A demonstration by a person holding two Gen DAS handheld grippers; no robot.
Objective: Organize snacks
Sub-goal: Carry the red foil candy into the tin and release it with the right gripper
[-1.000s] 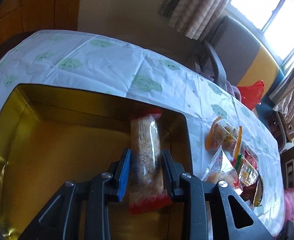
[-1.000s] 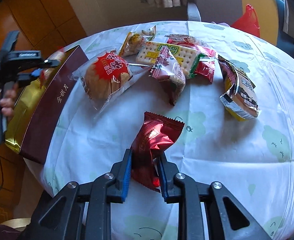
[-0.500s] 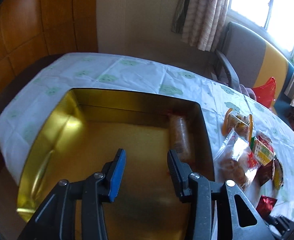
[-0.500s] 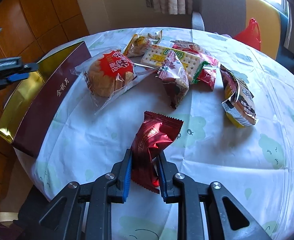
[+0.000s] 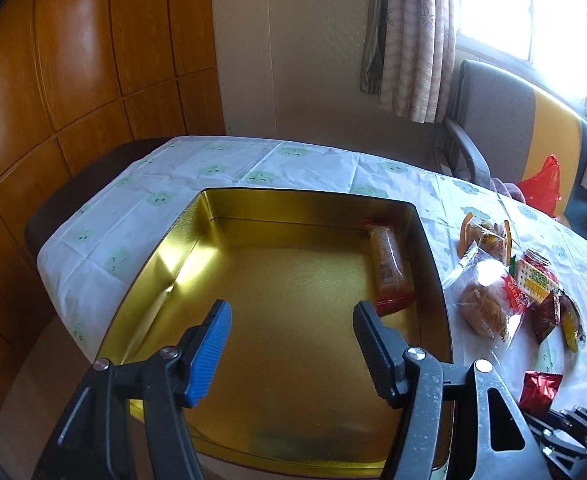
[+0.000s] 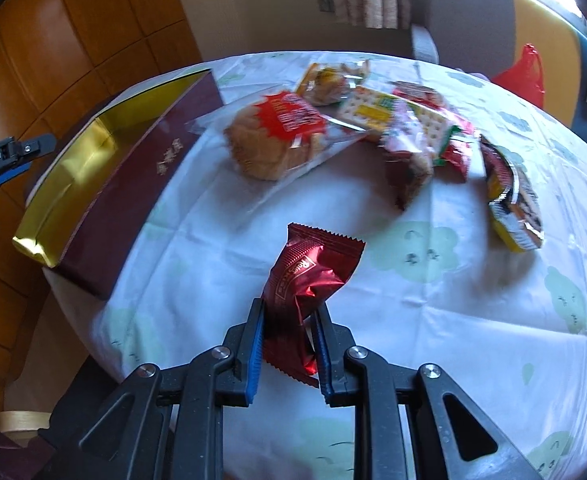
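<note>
While our right gripper (image 6: 287, 344) at the bottom centre of its view stays clenched on the red foil snack (image 6: 307, 280), our left gripper (image 5: 289, 344) hangs released, jaws just opened wider, nothing between them. Beyond the left jaws sits the gold tin (image 5: 165, 264), mid-frame, with the long orange-red snack pack (image 5: 389, 268) lying along its right wall. Right of the tin, on the tablecloth (image 5: 253, 168), we see the bread bag (image 5: 485, 304) and cracker pack (image 5: 533, 284) with more wrappers piled beside them. Farther, in the upper right, are a chair (image 5: 493, 112) and curtain (image 5: 413, 32).
</note>
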